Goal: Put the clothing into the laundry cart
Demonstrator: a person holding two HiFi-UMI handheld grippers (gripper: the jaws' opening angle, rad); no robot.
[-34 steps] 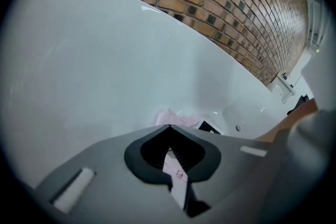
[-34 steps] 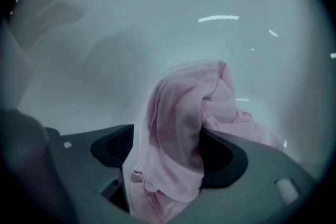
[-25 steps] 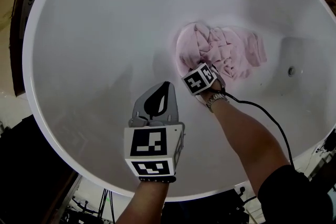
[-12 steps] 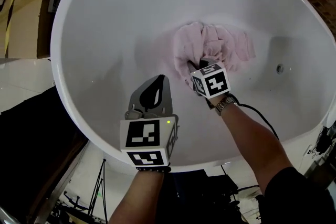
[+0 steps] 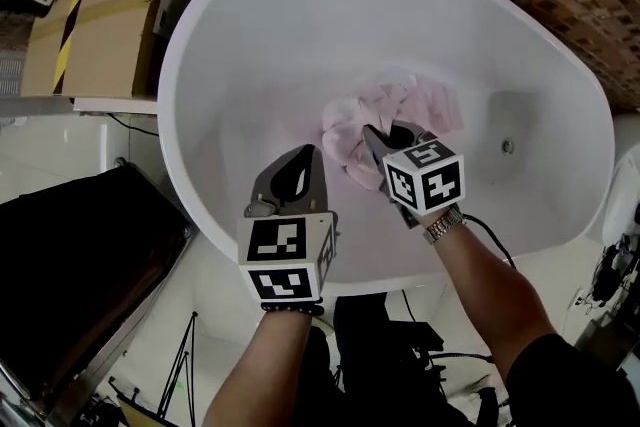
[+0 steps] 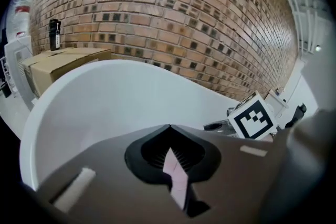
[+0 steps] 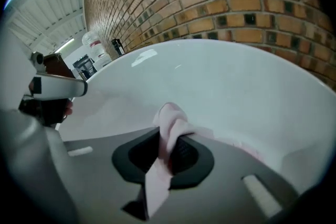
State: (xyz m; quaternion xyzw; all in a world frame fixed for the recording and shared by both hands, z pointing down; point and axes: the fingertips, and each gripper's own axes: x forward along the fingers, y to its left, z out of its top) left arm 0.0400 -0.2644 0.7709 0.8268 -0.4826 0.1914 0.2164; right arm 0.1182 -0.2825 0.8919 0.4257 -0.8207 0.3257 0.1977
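1. The clothing (image 5: 400, 115) is pale pink and soft-looking. It is crumpled into loose folds and ridges, with no flat side showing.
2. One fold is pinched in the right gripper (image 5: 372, 137). Its fingers (image 7: 231, 155) have just closed and now clamp that fold, which bulges as a rounded hump just past their tips.
3. The rest of the clothing spreads beyond and to the right of those fingers, inside the white tub (image 5: 260, 35) and over its bottom. I cannot tell whether it rests there or hangs free.
4. The drain (image 5: 507, 146) lies well to the right of the right fingers, apart from the clothing.
5. The right gripper points away from the person and down into the tub, with its tilted cube (image 5: 425, 177) turned toward the head camera.
6. The right forearm comes in from the lower right. It has a watch (image 5: 443, 223) at the wrist and a black cable (image 5: 500, 245) running beside it.
7. The left gripper (image 5: 316, 153) is held just left of the right one, near it but apart, over the tub's near wall.
8. The left fingers are together with their tips meeting and grip nothing. The clothing lies to the right of them, not touching.
9. The left forearm rises almost straight from the bottom edge of the head view, and that gripper also slopes down toward the tub.
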